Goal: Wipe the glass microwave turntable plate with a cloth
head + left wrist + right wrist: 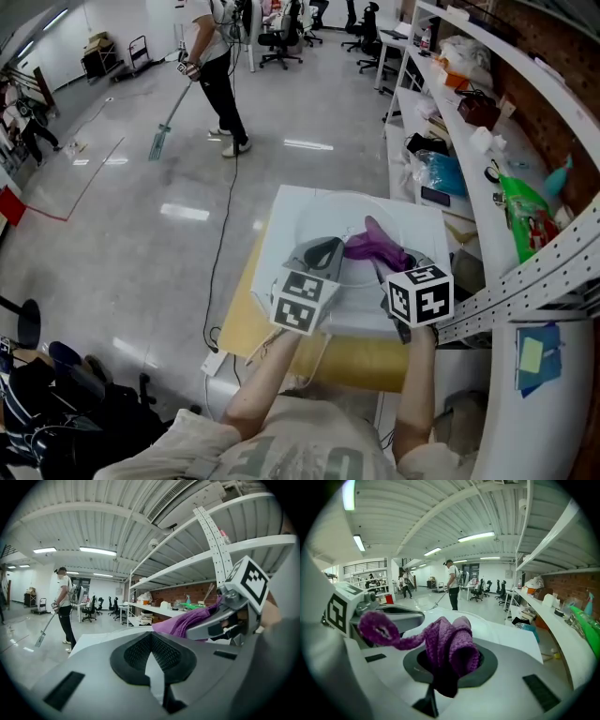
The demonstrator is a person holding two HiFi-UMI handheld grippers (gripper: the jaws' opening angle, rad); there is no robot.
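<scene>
Plate [321, 212] lies flat on the white tabletop [424, 223], right in front of the person. It is clear glass, and its round rim is only faintly readable from the head view.

Left gripper [326, 249] is at the plate's near-left rim. In the left gripper view the fingers are closed down to a thin pale wedge between the pads. I take this for the rim of the glass, held to steady it, though clear glass is hard to confirm.

Right gripper [449, 670] has its fingers clamped on the cloth [451, 644], a purple knit piece. The cloth is bunched between the pads, with a loose tail curling off to the left. In the head view the cloth sits over the near-right part of the plate. I cannot tell whether it is touching the glass or held just above it.

Progress, as a judgement:
- Setup looks complete, with the plate braced and the cloth in grip and positioned over the glass.
- No streaks, wet patches or dirt show on the plate, so wiped and unwiped areas cannot be told apart.
- I place this at the start of the wiping or partway through it.
- The far and left parts of the plate are well apart from the cloth, so those at least seem to remain.

Background: a person with a mop [169, 120] is on the far floor, and cluttered shelves [487, 112] run along the right.
</scene>
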